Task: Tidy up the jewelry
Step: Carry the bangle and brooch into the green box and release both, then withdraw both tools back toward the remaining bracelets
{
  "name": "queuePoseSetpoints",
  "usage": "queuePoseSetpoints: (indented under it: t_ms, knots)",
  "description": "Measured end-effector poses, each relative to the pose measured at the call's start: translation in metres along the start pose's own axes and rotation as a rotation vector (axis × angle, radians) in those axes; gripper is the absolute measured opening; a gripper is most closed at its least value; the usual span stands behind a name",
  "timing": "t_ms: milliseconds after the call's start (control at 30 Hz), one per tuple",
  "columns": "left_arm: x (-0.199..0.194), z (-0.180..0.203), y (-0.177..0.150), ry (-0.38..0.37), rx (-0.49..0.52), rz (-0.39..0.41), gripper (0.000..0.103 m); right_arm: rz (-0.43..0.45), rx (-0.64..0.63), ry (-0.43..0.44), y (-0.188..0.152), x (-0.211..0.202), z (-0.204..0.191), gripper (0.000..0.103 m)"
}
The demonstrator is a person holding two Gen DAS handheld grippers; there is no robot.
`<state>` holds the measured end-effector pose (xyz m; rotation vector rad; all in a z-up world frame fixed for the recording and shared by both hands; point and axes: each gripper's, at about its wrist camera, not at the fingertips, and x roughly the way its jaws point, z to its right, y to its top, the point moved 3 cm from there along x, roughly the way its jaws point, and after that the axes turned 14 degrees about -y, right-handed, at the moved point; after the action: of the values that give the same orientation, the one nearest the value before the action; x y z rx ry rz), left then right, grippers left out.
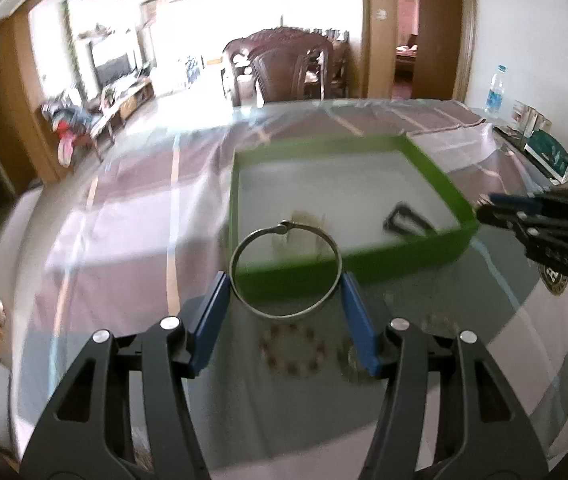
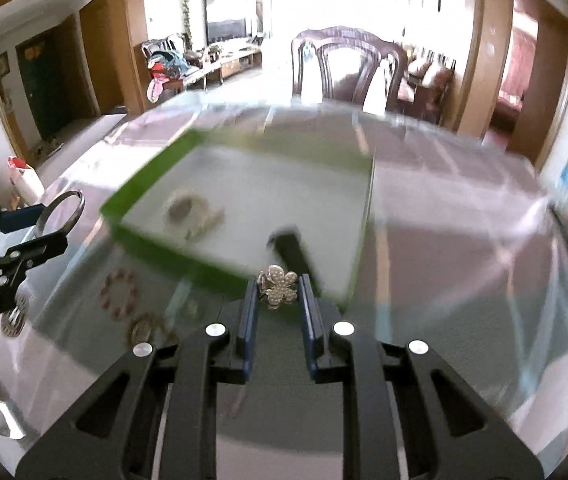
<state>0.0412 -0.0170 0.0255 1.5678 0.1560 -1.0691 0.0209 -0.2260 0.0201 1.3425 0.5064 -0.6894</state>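
Two grippers, each carrying one piece of jewelry above the table.

Nearest, the left gripper (image 1: 285,296) stands about half open, its blue pads pressing the sides of a thin metal bangle (image 1: 285,270) so the hoop is braced across them; the right gripper (image 2: 278,294) is nearly closed, pinching a pearly flower brooch (image 2: 279,286) at its tips. Below them a red bead bracelet (image 1: 291,350) lies on the glass table (image 1: 483,340), not yet picked up. Beyond, the green tray (image 1: 439,176) already holds a pale bracelet (image 2: 188,210) and a dark clip (image 1: 405,220), so both pieces seem bound there.
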Motion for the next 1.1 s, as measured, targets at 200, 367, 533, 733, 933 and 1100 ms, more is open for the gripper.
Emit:
queuePoseSetpoints:
  t_ms: [200, 367, 533, 733, 933, 1100]
  knots:
    - [0.049, -0.013, 0.048, 0.001, -0.006, -0.016, 0.057, -0.139, 0.085, 0.049, 0.025, 0.077, 0.004, 0.020]
    - [0.095, -0.021, 0.052, -0.043, -0.068, -0.073, 0.057, -0.188, 0.113, 0.051, 0.020, 0.105, 0.000, 0.020]
    - [0.106, -0.025, 0.050, -0.054, -0.101, -0.082, 0.067, -0.159, 0.148, 0.069, 0.015, 0.082, 0.012, 0.048]
    - [0.073, -0.021, 0.030, -0.003, -0.066, -0.078, 0.074, -0.132, 0.135, 0.095, -0.009, 0.030, 0.016, 0.057]
    - [0.053, -0.002, -0.022, 0.010, -0.018, -0.134, 0.077, -0.165, -0.008, 0.045, -0.052, 0.019, -0.016, 0.057]
    - [0.060, 0.005, -0.061, -0.001, -0.047, -0.203, 0.078, -0.242, -0.090, 0.076, -0.087, 0.037, -0.042, 0.057]
